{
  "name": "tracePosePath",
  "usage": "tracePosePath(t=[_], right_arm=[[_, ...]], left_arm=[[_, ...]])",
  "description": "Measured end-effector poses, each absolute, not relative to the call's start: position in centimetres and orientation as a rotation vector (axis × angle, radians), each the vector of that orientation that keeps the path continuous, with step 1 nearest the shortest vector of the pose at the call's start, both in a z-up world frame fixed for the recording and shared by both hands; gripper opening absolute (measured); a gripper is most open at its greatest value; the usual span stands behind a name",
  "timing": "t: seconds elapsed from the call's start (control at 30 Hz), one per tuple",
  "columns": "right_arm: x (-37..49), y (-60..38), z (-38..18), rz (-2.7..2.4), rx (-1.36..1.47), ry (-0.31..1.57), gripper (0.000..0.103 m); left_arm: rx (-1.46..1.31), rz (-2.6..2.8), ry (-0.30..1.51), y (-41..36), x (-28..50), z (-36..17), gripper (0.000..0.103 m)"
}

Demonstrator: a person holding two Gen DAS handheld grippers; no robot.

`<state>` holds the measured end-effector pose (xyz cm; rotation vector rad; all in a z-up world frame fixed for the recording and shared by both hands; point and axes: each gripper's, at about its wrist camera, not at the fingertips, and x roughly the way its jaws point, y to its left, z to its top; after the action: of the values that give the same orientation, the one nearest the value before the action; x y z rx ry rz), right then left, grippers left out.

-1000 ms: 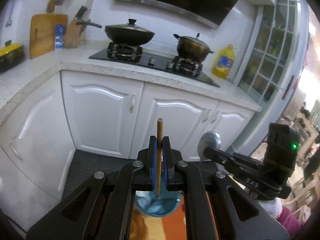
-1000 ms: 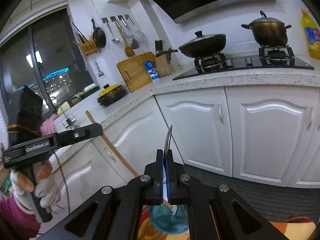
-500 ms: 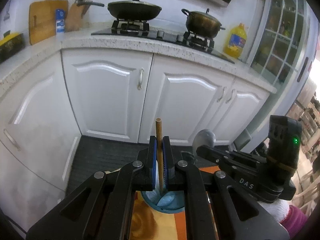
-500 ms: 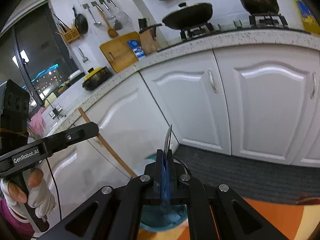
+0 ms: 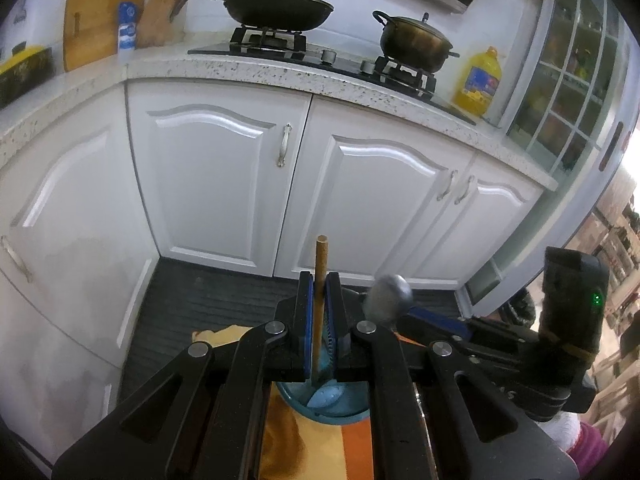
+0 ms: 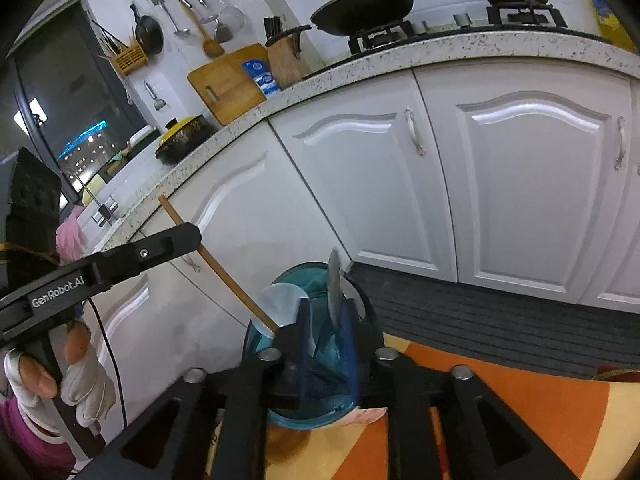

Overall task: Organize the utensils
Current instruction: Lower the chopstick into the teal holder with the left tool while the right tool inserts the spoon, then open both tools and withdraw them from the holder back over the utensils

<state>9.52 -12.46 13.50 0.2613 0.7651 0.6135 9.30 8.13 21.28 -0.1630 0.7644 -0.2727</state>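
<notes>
A blue translucent holder cup (image 6: 316, 412) stands on an orange and yellow cloth (image 6: 500, 408); it also shows in the left wrist view (image 5: 324, 400). My left gripper (image 5: 320, 312) is shut on a wooden stick handle (image 5: 320, 280) whose lower end sits in the cup; the stick (image 6: 216, 264) leans out of the cup to the left. My right gripper (image 6: 326, 316) has its jaws parted around a metal spoon (image 6: 334, 284) that stands in the cup. The spoon's bowl (image 5: 388, 298) shows beside my left gripper.
White lower cabinets (image 5: 224, 184) and a speckled counter (image 5: 280, 74) stand behind. A wok (image 5: 276, 4), a pot (image 5: 416, 40) and an oil bottle (image 5: 478, 80) sit on it. A dark floor mat (image 6: 500, 320) lies in front of the cabinets.
Both grippers have dropped toward the cup. The stick and the spoon now stand in the cup. My right gripper's jaws have parted from the spoon.
</notes>
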Motion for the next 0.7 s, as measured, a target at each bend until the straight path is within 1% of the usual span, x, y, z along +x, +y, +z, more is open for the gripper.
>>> tracePosePath(t=[0.03,0.07,0.1,0.17,0.3,0.7], right_arm=[[9.3,-12.7,13.6,0.610,0.264,0.763,0.026],[9.1,-13.0,13.7,0.606,0.268,0.762,0.026],[8.9,-13.1,13.7,0.604,0.271,0.763,0.026],[8.6,-13.4,13.7,0.599,0.278,0.766,0.026],[7.8,-13.5,13.6,0.595,0.285,0.771,0.026],[5.9,-12.4,14.3,0.564,0.222,0.781,0.029]], left_arm=[[-0.170,-0.270,0.764,8.3,9.1,21.3,0.010],[-0.176,-0.268,0.762,8.4,9.0,21.4,0.019],[-0.184,-0.268,0.760,8.5,8.8,21.5,0.031],[-0.201,-0.276,0.749,8.6,8.3,21.6,0.041],[-0.169,-0.250,0.742,8.2,7.5,21.6,0.046],[-0.125,-0.174,0.753,8.2,5.7,20.5,0.047]])
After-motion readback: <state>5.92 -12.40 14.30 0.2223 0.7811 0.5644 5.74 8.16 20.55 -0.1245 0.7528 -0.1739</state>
